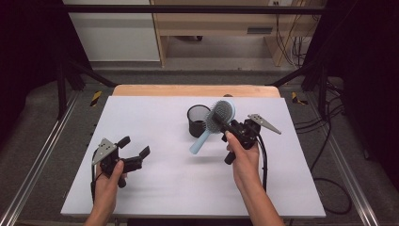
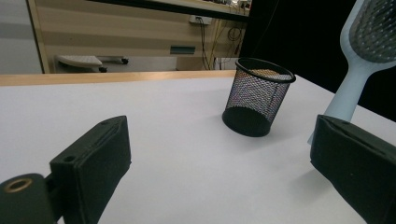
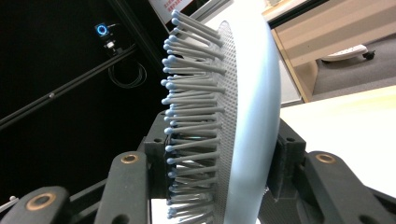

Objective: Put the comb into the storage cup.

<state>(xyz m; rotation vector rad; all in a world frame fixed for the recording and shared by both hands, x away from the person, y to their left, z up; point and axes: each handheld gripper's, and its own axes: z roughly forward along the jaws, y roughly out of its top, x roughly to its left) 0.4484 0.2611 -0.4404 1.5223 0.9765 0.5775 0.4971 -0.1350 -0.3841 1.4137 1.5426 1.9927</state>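
Note:
A light blue hairbrush (image 1: 214, 123) hangs above the white table (image 1: 164, 179), head up and handle slanting down to the left. My right gripper (image 1: 225, 126) is shut on the brush head (image 3: 233, 121), its jaws pressing the bristle side and the back. Just behind the brush stands a black mesh cup (image 1: 197, 120), upright and open at the top; it also appears at centre right (image 2: 258, 97) in the left gripper view, with the brush handle (image 2: 348, 93) to its right. My left gripper (image 1: 135, 149) rests low over the table's left part, open, with nothing between its fingers.
The white sheet covers a wooden table whose far edge (image 1: 193, 90) shows bare wood. Black frame rails (image 1: 42, 150) run along both sides. Cables (image 1: 329, 141) lie on the floor to the right, and a wooden cabinet (image 1: 221, 23) stands behind the table.

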